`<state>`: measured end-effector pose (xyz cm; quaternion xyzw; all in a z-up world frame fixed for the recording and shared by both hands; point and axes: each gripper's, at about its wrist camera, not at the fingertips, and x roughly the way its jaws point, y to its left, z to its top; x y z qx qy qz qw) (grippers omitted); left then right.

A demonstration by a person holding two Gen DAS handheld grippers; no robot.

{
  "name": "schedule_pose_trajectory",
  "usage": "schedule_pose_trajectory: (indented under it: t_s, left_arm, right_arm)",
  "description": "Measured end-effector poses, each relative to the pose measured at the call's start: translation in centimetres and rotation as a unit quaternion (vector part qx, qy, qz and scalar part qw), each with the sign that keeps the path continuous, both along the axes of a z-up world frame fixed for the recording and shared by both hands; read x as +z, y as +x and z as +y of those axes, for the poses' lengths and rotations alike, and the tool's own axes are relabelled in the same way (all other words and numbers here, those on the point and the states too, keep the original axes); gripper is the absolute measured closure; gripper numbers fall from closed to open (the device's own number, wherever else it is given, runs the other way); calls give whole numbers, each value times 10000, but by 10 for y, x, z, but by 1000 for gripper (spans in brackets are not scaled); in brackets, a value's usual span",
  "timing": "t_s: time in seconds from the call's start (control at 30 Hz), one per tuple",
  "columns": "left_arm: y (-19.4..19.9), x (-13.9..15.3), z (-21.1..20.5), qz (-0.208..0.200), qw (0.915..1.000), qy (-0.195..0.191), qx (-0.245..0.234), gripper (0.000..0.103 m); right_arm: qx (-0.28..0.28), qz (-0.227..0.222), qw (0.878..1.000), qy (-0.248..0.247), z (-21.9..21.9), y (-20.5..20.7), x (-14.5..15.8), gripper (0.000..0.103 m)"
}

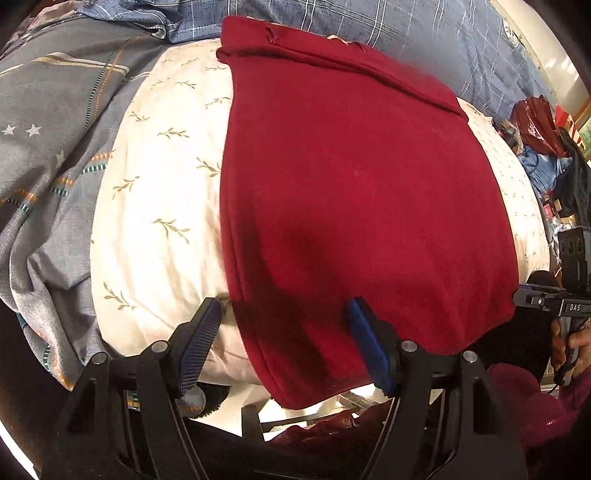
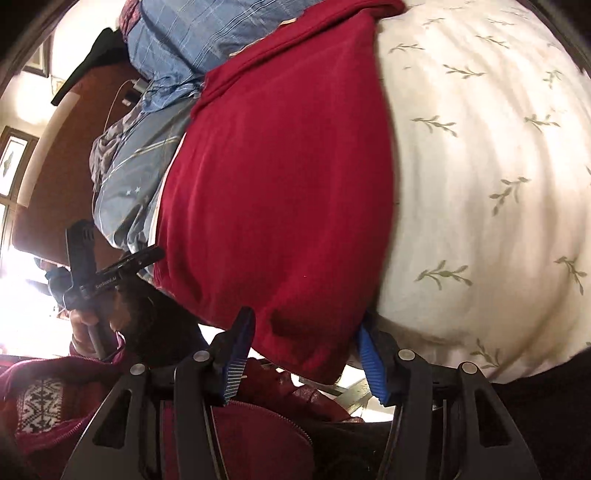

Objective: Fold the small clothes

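Straddling the near corners of the red garment (image 1: 362, 192), both tools were lined up for the next fold. It lay spread flat on the cream leaf-print bedding (image 1: 155, 206), its near edge hanging just over the bed's front, which is probably why the grippers came at it from there.

The left gripper (image 1: 284, 328) stood with fingers apart, one blue pad out on the bedding, the other on the red cloth, the left near corner between them but not pinched. The right gripper (image 2: 306, 343) was also open, its pads either side of the right near corner, nothing squeezed yet. That looked like a setup to grab both corners and carry the hem to the far edge.

At the far side, a blue checked quilt (image 1: 369, 22) and a grey starred cover (image 1: 44, 122) crowded the garment's top edge, so the fold could land against them. A maroon sleeve (image 2: 55, 387) showed below.
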<state>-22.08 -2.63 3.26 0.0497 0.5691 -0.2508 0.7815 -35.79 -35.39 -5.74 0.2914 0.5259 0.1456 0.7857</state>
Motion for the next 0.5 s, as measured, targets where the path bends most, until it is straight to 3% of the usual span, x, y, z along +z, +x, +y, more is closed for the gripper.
schedule_pose_trajectory:
  t_s: [0.17, 0.23, 0.3, 0.37, 0.43, 0.5]
  left_arm:
    - [1, -3, -8, 15, 10000, 36, -64, 32]
    - [0, -3, -9, -2, 9999, 51, -118, 32]
    - [-1, -3, -7, 1, 9998, 21, -172, 42]
    - [-2, -3, -9, -43, 9998, 63, -190, 62]
    - [-1, -2, -6, 9, 9998, -6, -222, 84]
    - [0, -2, -6, 123, 9995, -113, -263, 90]
  right_arm:
    - [8, -18, 9999, 139, 0, 3, -4, 51]
    - [-39, -14, 9998, 199, 1, 4, -5, 60]
    - [-48, -49, 9996, 280, 3, 5, -4, 70]
    - [-79, -99, 9980, 625, 4, 6, -6, 87]
    - [-36, -123, 9979, 634, 9, 10, -5, 89]
    - [48, -293, 9977, 612, 12, 13, 2, 90]
